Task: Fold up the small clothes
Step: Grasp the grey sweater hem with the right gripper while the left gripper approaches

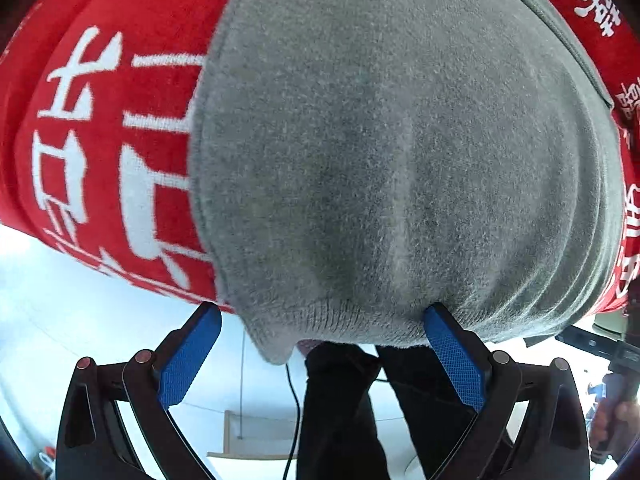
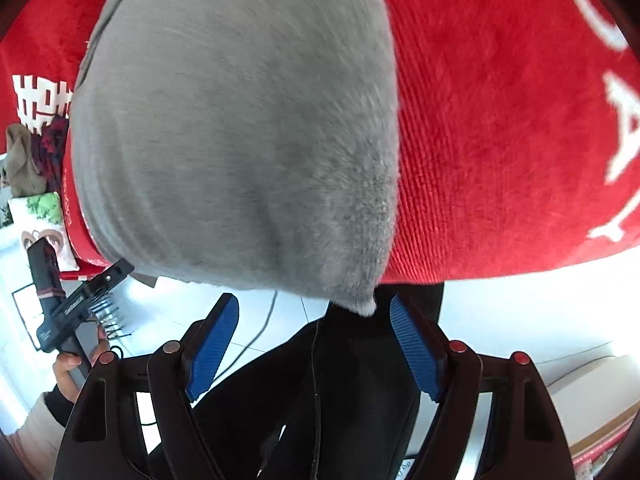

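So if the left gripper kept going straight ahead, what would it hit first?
Most likely the grey garment: its hem sits right at the open left gripper, between the fingertips. The red cloth lies underneath. Exact depth is unclear.

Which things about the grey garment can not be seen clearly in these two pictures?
- Left wrist view: the grey garment fills the frame; its top is cut off, so its type is unclear.
- Right wrist view: the red cloth under it has white lettering cut by the edge.
- Both views: fold count hidden.

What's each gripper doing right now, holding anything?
Left gripper: open, empty, at the grey garment's hem.
Right gripper: open, empty, at its corner.
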`<action>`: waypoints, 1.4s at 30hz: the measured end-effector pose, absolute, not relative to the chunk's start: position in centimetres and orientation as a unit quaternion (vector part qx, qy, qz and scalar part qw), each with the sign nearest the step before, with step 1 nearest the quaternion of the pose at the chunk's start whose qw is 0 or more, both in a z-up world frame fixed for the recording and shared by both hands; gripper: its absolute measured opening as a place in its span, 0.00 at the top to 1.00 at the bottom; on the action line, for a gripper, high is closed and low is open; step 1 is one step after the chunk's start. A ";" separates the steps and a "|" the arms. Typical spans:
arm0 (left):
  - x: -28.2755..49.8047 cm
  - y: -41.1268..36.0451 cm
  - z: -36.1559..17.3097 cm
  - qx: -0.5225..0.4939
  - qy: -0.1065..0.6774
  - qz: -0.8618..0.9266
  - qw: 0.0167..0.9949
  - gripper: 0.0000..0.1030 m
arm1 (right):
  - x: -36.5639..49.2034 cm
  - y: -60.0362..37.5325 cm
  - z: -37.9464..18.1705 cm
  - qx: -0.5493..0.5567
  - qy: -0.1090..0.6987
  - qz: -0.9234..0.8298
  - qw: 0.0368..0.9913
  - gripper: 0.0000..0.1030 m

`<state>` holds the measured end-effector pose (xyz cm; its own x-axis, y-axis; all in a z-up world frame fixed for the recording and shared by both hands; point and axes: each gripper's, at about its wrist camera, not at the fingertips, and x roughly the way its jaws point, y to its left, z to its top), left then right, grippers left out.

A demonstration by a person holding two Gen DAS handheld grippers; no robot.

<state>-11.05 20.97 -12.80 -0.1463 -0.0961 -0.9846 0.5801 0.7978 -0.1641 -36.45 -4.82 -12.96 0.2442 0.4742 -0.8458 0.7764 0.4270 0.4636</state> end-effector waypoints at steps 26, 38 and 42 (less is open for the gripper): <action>0.7 12.0 4.1 0.013 0.602 -0.422 0.678 0.89 | -26.7 -16.6 0.8 0.655 0.328 0.007 0.681 0.87; 8.2 1.4 5.3 0.033 0.565 -0.407 0.717 0.89 | -19.5 -27.9 1.6 0.651 0.293 -0.001 0.700 0.87; 9.4 -0.9 4.0 0.094 0.559 -0.359 0.742 0.89 | -17.8 -30.6 0.0 0.649 0.314 -0.020 0.693 0.87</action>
